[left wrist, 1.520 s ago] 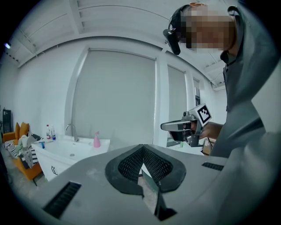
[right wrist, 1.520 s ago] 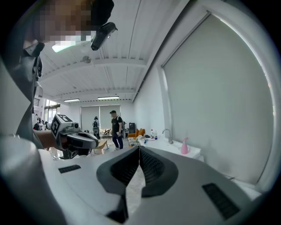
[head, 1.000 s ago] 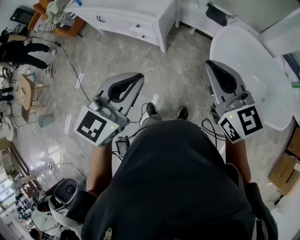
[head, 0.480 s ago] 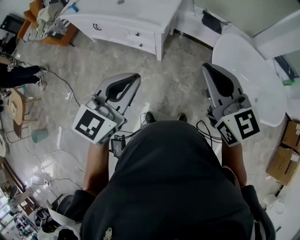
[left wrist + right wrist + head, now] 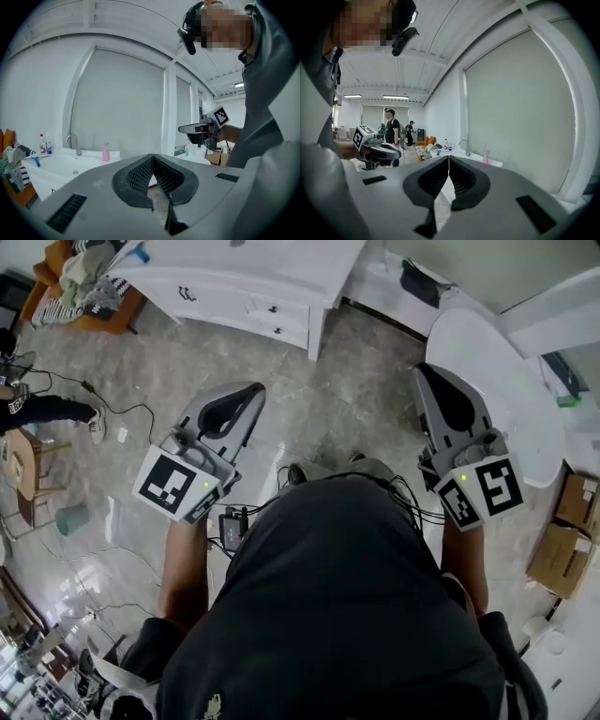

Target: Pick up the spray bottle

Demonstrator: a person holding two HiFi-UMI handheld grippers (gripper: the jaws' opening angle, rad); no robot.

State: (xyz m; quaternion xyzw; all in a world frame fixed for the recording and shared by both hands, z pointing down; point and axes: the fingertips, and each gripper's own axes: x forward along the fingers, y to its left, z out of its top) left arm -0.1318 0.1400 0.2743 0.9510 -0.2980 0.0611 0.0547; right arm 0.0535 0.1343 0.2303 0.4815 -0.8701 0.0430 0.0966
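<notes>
Spray bottle [image 5: 106, 153]: a small pink one that stands upright on the white counter [image 5: 61, 168]. It is near the counter's back edge, close to the pale window blind, and to the right of the curved faucet [image 5: 72, 142] in the left gripper view. Its body is wider at the base and narrows to a slim neck with a pink head. It is too small in the frame to make out a label or the nozzle. The right gripper view shows the same pink bottle [image 5: 486, 158] on the counter [image 5: 476, 157], past the faucet [image 5: 463, 144]. The head view shows the counter [image 5: 253, 268] along its top edge, but I cannot find the bottle there.

Two other bottles [image 5: 44, 144] stand at the counter's left end.

Both grippers are well apart from the bottle, out over the marble floor [image 5: 347, 381]. The left gripper [image 5: 153, 155] has its jaws closed tip to tip with nothing between them. The right gripper [image 5: 448, 157] is also closed, pads meeting in a thin line, and it holds nothing. From above, the left gripper [image 5: 253, 388] and the right gripper [image 5: 422, 369] both point toward the counter side of the room.
</notes>
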